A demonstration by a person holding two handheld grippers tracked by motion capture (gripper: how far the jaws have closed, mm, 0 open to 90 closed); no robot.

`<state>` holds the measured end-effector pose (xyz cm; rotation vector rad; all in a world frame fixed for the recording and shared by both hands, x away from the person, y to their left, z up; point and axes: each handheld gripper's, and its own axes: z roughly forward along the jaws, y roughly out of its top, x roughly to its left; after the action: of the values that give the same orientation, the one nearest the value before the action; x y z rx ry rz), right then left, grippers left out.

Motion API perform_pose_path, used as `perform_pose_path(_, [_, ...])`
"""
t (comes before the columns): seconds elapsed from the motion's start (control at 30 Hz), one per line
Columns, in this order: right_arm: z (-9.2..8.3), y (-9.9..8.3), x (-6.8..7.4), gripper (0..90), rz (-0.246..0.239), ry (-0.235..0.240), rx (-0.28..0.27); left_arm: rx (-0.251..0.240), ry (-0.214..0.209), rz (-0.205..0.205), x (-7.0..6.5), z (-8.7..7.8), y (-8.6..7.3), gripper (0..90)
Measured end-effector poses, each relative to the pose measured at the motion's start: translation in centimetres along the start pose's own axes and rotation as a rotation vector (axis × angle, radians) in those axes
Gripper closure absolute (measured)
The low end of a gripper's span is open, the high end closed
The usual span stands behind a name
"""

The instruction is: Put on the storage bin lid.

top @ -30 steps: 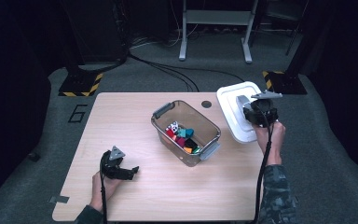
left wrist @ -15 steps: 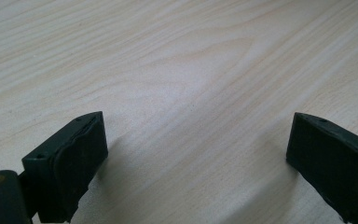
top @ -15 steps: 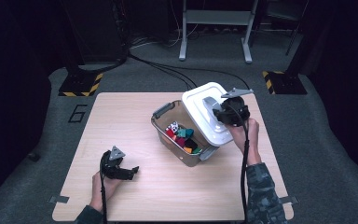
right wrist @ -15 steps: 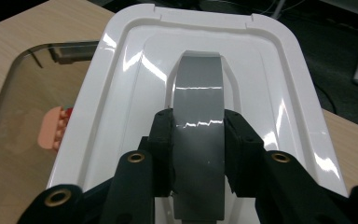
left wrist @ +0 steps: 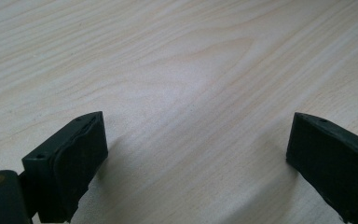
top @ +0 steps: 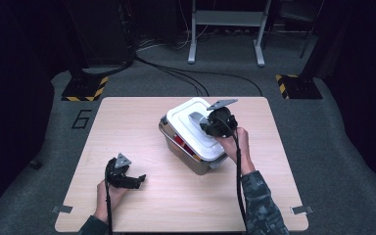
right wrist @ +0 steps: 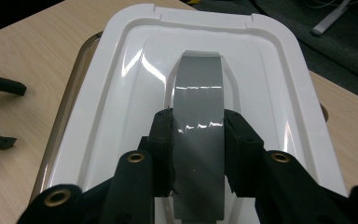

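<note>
- The white lid (top: 196, 128) hangs over the clear plastic box (top: 188, 152), which stands near the middle of the worktop (top: 127, 122), a little to the right.
- The lid is not yet seated: in the high view it lies tilted and slightly turned against the box, and the near right corner of the box sticks out under it.
- The right gripper (right wrist: 198, 140) holds the lid by the grey handle strip (right wrist: 199, 88) on top, with its jaws pressed on both sides of the strip.
- The long axis of the lid runs away from this gripper, along the strip, and it nearly follows the long axis of the box below.
- I judge that the coming move depends on this one relation: the rim of the lid must line up with the rim of the box on all four sides before it goes down.
- Red and other coloured small things (top: 180, 142) show through the box wall; they seem low enough not to block the lid.
- The left gripper (top: 127, 180) rests on the worktop well apart from the box, at the near left, with jaws wide and nothing between them.
- Around the box there is free worktop on every side.
</note>
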<state>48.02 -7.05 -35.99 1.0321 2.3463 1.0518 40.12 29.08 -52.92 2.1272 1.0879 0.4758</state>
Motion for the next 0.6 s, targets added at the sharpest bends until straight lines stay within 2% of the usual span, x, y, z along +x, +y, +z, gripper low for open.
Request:
perform_pose_path(0.17, [0.7,0.3,0.8,67.0,-0.046,0.033,0.017,0.003,-0.001,0.0,0.0,0.0,0.0,5.0])
perform_pose_path(0.3, [1.2,0.3,1.2,66.9,-0.062,0.046,0.026,-0.001,0.0,-0.002,0.0,0.0,0.0,5.0])
perform_pose_path(0.37, [1.3,0.2,1.3,66.9,-0.085,0.051,0.033,0.003,-0.001,0.0,0.0,0.0,0.0,5.0])
perform_pose_path(0.5, [1.9,0.1,1.6,66.9,-0.091,0.054,0.039,0.002,-0.001,-0.001,0.0,0.0,0.0,5.0])
perform_pose_path(0.53, [1.9,0.1,1.6,66.8,-0.105,0.056,0.044,0.002,-0.001,0.0,0.0,0.0,0.0,5.0])
perform_pose_path(0.6, [1.9,0.0,1.7,66.7,-0.093,0.053,0.041,0.002,-0.001,-0.001,0.0,0.0,0.0,5.0])
